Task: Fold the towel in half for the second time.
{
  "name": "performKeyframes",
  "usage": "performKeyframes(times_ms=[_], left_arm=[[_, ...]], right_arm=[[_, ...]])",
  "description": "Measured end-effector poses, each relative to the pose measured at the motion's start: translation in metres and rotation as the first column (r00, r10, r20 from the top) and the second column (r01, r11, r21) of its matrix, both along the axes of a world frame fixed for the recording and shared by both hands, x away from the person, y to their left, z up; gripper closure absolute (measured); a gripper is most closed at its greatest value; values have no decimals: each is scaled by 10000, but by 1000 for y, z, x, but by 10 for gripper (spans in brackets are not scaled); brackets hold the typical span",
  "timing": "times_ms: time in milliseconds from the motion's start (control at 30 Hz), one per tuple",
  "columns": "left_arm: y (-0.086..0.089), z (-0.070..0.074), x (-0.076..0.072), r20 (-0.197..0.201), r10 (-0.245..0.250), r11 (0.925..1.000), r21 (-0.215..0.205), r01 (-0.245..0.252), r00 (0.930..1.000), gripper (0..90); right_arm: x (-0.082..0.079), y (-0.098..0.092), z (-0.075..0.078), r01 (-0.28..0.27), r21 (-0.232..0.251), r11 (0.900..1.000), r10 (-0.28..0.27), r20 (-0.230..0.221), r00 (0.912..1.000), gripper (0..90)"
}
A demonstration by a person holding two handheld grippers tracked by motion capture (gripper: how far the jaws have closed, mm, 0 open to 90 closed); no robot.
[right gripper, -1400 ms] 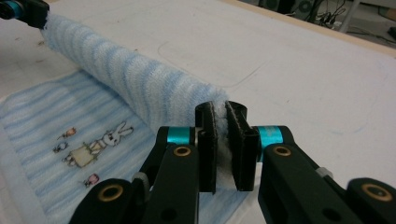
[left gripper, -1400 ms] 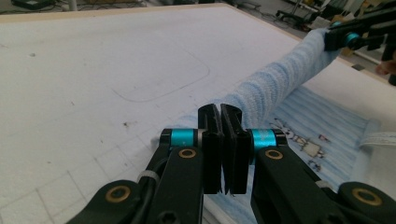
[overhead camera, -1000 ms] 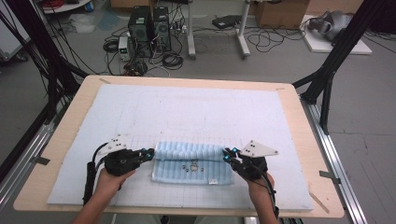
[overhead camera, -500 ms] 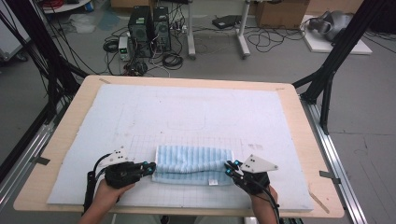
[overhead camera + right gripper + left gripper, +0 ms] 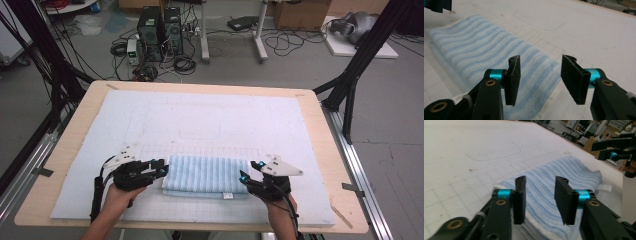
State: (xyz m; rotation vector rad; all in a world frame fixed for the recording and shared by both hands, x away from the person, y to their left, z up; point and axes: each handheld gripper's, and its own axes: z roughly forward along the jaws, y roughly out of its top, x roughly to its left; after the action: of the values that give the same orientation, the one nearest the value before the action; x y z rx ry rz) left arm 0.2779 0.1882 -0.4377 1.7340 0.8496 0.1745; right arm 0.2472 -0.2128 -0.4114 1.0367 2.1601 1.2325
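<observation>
While the folded blue striped towel (image 5: 207, 175) lies near the 6 o'clock edge of the white grid mat (image 5: 200, 120), both grippers have just been opening and nothing sits between their jaws. The left gripper (image 5: 159, 167) stands spread at the towel's 9 o'clock end, the right gripper (image 5: 251, 170) spread at its 3 o'clock end. I judge the fold is finished, so draw both back level and gently, so no pad drags the top layer out of line.

Towel (image 5: 564, 177) near end behind left claw (image 5: 540, 192); label (image 5: 228, 196) print too small.
</observation>
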Motion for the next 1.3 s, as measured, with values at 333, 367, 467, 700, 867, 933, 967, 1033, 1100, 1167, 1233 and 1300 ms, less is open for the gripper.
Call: performKeyframes(times_ms=[333, 367, 467, 700, 867, 933, 967, 1033, 1100, 1167, 1233, 1300], left_arm=[[-15, -13, -6, -895, -404, 9846, 1660, 549, 9952, 727], [-15, -14, -7, -932, -422, 9843, 1669, 574, 9948, 730], [-15, -14, -10, -905, -450, 9821, 1786, 607, 9949, 730], [-10, -11, -11, -452, -289, 9927, 1156, 340, 9986, 616], [2, -1, -11, 406, 480, 9988, 119, -485, 9980, 404], [8, 4, -10, 694, 793, 9968, -109, -787, 9944, 330], [11, 6, -10, 873, 987, 9951, -201, -973, 9913, 303], [18, 10, -9, 1103, 1243, 9919, -394, -1206, 9861, 250], [25, 14, -8, 1277, 1352, 9903, -488, -1299, 9826, 227], [31, 17, -7, 1284, 1437, 9892, -481, -1385, 9813, 214], [35, 20, -6, 1360, 1536, 9878, -454, -1487, 9787, 214], [38, 21, -6, 1433, 1646, 9861, -463, -1595, 9759, 215]], right_arm=[[1, 18, -27, -572, -1399, 9885, 407, -1182, 9922, 550], [0, 18, -27, -602, -1374, 9887, 438, -1192, 9919, 550], [-4, 16, -28, -689, -1441, 9872, 509, -1249, 9909, 546], [-10, 9, -28, -632, -844, 9944, 552, -946, 9940, 506], [-9, -7, -16, -154, 14, 9999, 154, -482, 9987, 366], [-8, -14, -10, 76, 155, 9999, -73, -196, 9998, 282], [-8, -18, -7, 224, 319, 9992, -222, -66, 9997, 266], [-8, -26, -3, 552, 509, 9972, -560, 149, 9983, 210], [-8, -35, 0, 768, 612, 9952, -790, 330, 9963, 182], [-9, -43, 3, 952, 751, 9926, -991, 509, 9938, 114], [-10, -48, 5, 1000, 725, 9923, -1043, 573, 9929, 114], [-10, -52, 6, 1019, 767, 9918, -1065, 579, 9926, 114]])
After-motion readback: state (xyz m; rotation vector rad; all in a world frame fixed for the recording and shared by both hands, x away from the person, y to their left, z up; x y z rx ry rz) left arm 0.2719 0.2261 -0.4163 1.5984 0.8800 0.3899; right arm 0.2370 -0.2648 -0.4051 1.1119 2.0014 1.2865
